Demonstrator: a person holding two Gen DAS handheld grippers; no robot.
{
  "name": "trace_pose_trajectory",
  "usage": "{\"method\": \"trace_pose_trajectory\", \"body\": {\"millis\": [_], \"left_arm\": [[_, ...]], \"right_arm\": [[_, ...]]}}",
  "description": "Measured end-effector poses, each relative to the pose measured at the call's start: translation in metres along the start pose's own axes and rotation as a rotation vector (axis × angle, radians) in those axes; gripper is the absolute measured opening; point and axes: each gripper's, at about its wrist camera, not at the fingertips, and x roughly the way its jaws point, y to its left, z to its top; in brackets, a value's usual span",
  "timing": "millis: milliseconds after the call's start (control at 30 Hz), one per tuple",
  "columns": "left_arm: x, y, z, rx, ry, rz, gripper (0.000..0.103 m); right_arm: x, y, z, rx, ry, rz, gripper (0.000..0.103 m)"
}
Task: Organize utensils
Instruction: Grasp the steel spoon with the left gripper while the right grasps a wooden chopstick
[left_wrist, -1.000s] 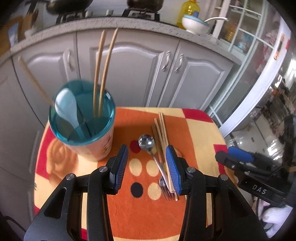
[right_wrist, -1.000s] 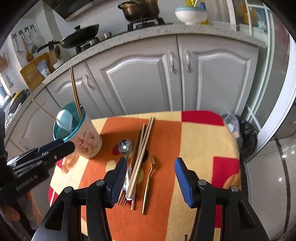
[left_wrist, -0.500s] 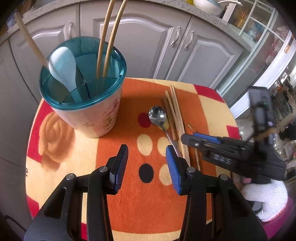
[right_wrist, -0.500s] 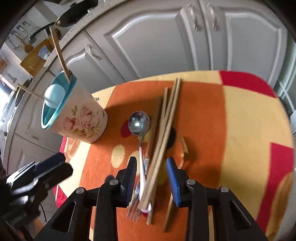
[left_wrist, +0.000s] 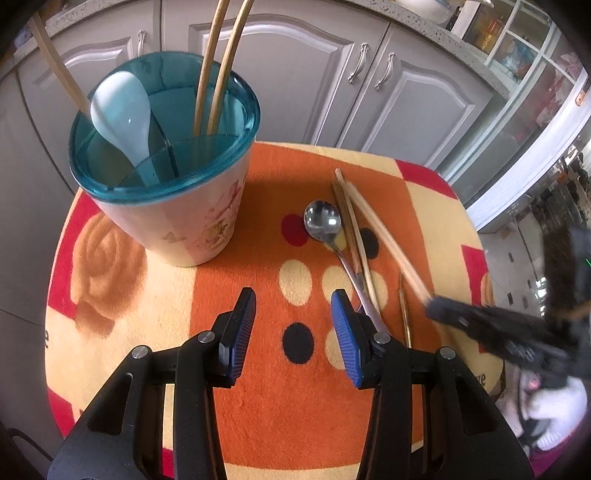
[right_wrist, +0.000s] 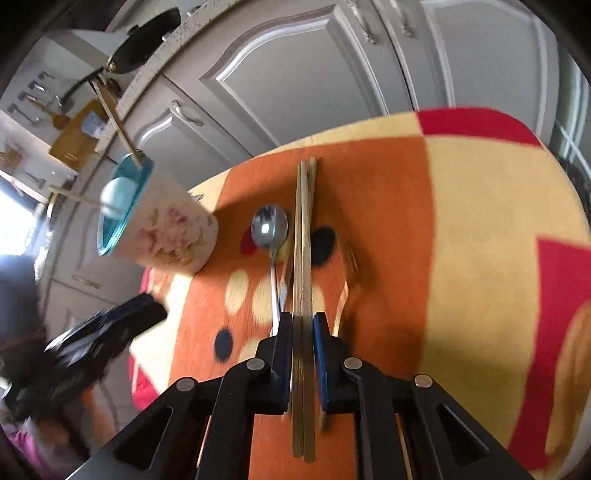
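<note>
Holder cup (left_wrist: 173, 206), upper left of my left wrist view: floral wall, teal divided insert. It holds a pale blue ceramic spoon (left_wrist: 123, 112), two chopsticks standing together in the rear section, and one more leaning out to the upper left. In the right wrist view the cup (right_wrist: 166, 232) sits left of centre on the mat.

Left gripper (left_wrist: 293, 314): low centre of its frame, jaws spread, nothing between them, poised over the orange patterned mat (left_wrist: 258, 387).

Right gripper (right_wrist: 303, 325): low centre of its own frame, jaws pressed onto a pair of wooden chopsticks (right_wrist: 303, 240). The pair runs straight up the frame, tips near the mat's far edge. From the left wrist view the right gripper (left_wrist: 432, 306) is blurred at right, and the chopsticks (left_wrist: 384, 240) slant toward it.

Loose on the mat: metal spoon (left_wrist: 322, 221), bowl up, just left of further chopsticks (left_wrist: 351, 236); a gold fork (left_wrist: 404, 310) to their right, partly hidden
</note>
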Motion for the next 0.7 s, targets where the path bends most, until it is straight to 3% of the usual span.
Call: {"method": "trace_pose_trajectory", "body": {"millis": [233,267,300,367,500,633,700], "left_arm": [[0.009,-0.006,-0.005,0.009,0.025,-0.018,0.041],[0.011,-0.008,-0.004,0.009,0.028,-0.024,0.041],[0.013,-0.009,-0.003,0.009,0.030,-0.029,0.041],[0.019,-0.012,0.001,0.005,0.034,-0.030,0.041],[0.033,-0.018,0.008,0.002,0.044,-0.019,0.041],[0.047,-0.021,0.013,-0.007,0.060,-0.014,0.041],[0.056,-0.021,0.017,-0.025,0.068,-0.018,0.041]], "right_arm": [[-0.031,-0.020,-0.046,0.016,0.042,-0.075,0.011],[-0.034,-0.022,-0.047,0.015,0.040,-0.090,0.014],[-0.038,-0.023,-0.046,0.014,0.025,-0.101,0.024],[-0.041,-0.025,-0.040,0.027,-0.002,-0.097,0.034],[-0.028,-0.017,-0.010,-0.020,-0.034,-0.151,0.034],[0.002,-0.013,0.017,-0.077,-0.009,-0.214,0.034],[0.018,-0.014,0.028,-0.099,0.017,-0.237,0.029]]}}
